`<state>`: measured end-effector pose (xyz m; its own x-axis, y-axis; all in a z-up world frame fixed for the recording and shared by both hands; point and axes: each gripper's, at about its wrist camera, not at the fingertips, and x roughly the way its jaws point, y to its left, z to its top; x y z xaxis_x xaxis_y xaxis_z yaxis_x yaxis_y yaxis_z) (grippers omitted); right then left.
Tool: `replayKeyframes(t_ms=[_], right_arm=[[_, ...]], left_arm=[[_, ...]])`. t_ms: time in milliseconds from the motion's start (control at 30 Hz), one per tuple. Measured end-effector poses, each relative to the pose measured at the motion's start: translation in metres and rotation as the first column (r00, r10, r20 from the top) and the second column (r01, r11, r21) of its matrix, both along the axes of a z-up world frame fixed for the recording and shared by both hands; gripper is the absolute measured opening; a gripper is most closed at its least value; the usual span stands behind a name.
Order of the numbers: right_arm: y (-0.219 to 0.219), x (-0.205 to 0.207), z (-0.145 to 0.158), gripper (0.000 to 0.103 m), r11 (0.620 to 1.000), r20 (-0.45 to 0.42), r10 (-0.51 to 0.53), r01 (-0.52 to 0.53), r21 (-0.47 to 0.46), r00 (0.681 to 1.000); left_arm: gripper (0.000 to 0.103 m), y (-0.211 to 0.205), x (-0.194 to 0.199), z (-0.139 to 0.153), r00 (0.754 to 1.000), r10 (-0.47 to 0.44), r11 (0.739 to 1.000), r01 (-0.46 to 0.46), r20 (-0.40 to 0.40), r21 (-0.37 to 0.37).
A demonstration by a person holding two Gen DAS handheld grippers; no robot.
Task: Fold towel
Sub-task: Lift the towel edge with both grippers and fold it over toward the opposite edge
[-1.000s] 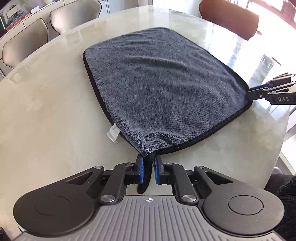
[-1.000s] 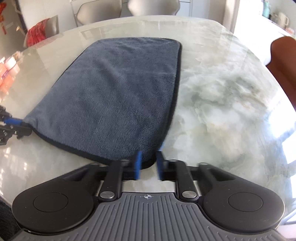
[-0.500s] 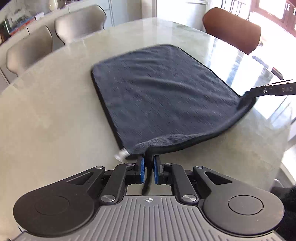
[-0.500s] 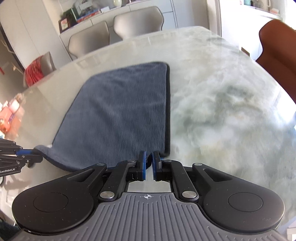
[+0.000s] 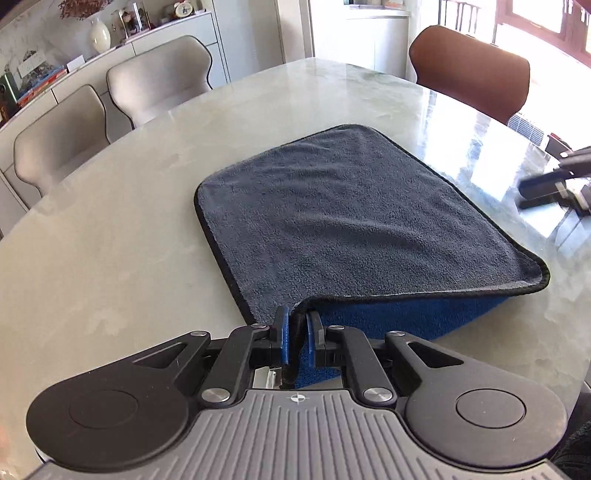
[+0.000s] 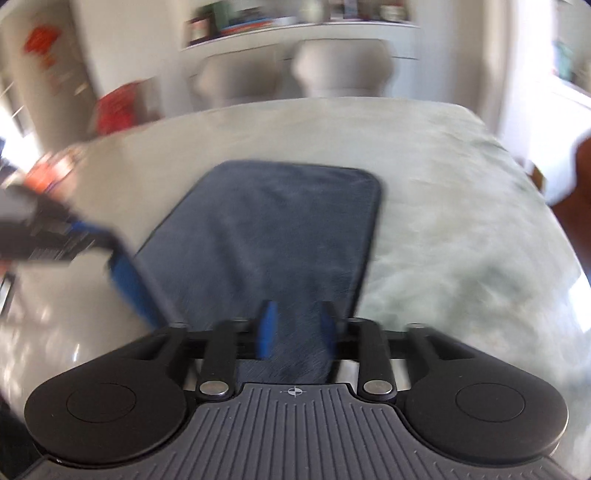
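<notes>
Your left tongs [image 5: 296, 325] are clenched on the near corner of the towel [image 5: 347, 218], which is lifted off the bench [image 5: 110, 258] so the blue underside [image 5: 406, 314] shows along the raised near edge. The rest of the towel lies flat, grey side up, in the middle of the bench, its black hem running away to a rounded far corner.

Your right tongs [image 6: 297, 328] stand released, fingers well apart, with towel nap showing in the gap between them but neither pad pressed on it. From the left wrist camera they appear only as a blurred dark shape at the right edge, apart from the towel.

Two pale chairs [image 5: 159, 81] sit along the far left rim of the bench and a brown chair [image 5: 469, 77] at the far right rim; a sideboard with a white vase [image 5: 100, 35] stands behind them. Bare bench surface lies on both sides of the towel and beyond its far edge.

The right wrist view is heavily smeared: the left tongs [image 6: 92, 236] show there as a dark blur holding a blue strip of towel, and the shelf contents behind cannot be made out.
</notes>
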<state>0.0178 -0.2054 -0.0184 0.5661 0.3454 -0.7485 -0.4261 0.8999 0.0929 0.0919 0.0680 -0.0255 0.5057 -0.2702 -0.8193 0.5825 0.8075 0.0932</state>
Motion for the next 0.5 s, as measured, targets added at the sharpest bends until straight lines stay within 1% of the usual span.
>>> replayKeyframes(t_ms=[67, 133, 200, 267, 300, 333, 367, 400, 500], right_arm=[[0.013, -0.010, -0.007, 0.043, 0.993, -0.026, 0.100, -0.102, -0.055, 0.995], [0.021, -0.016, -0.014, 0.043, 0.983, -0.038, 0.149, -0.152, -0.103, 0.988], [0.026, -0.020, -0.024, 0.043, 0.971, -0.050, 0.173, -0.179, -0.156, 0.984], [0.030, -0.023, -0.031, 0.042, 0.963, -0.037, 0.178, -0.182, -0.197, 0.983], [0.031, -0.022, -0.033, 0.037, 0.961, -0.041, 0.177, -0.181, -0.210, 0.983], [0.032, -0.021, -0.035, 0.019, 0.959, -0.045, 0.174, -0.180, -0.221, 0.984], [0.030, -0.018, -0.035, 0.009, 0.965, -0.050, 0.159, -0.166, -0.205, 0.986], [0.027, -0.016, -0.034, 0.006, 0.970, -0.056, 0.143, -0.151, -0.189, 0.988], [0.020, -0.007, -0.032, 0.006, 0.985, -0.062, 0.103, -0.110, -0.130, 0.993]], left_arm=[[0.008, 0.000, 0.001, 0.000, 1.000, 0.002, 1.000, -0.002, -0.005, 0.000], [0.008, 0.000, 0.003, 0.000, 1.000, 0.004, 1.000, -0.004, -0.008, 0.000], [0.008, 0.000, 0.005, -0.001, 1.000, 0.004, 1.000, -0.004, -0.013, 0.002], [0.008, 0.000, 0.007, -0.002, 1.000, 0.005, 1.000, -0.005, -0.018, 0.005], [0.008, 0.000, 0.007, -0.002, 1.000, 0.006, 1.000, -0.006, -0.019, 0.005], [0.008, 0.000, 0.006, -0.002, 1.000, 0.006, 1.000, -0.006, -0.021, 0.006], [0.008, 0.000, 0.006, -0.002, 1.000, 0.007, 1.000, -0.006, -0.022, 0.006], [0.008, 0.000, 0.007, -0.003, 1.000, 0.007, 1.000, -0.007, -0.023, 0.006], [0.008, 0.001, 0.008, -0.003, 1.000, 0.008, 1.000, -0.007, -0.020, 0.011]])
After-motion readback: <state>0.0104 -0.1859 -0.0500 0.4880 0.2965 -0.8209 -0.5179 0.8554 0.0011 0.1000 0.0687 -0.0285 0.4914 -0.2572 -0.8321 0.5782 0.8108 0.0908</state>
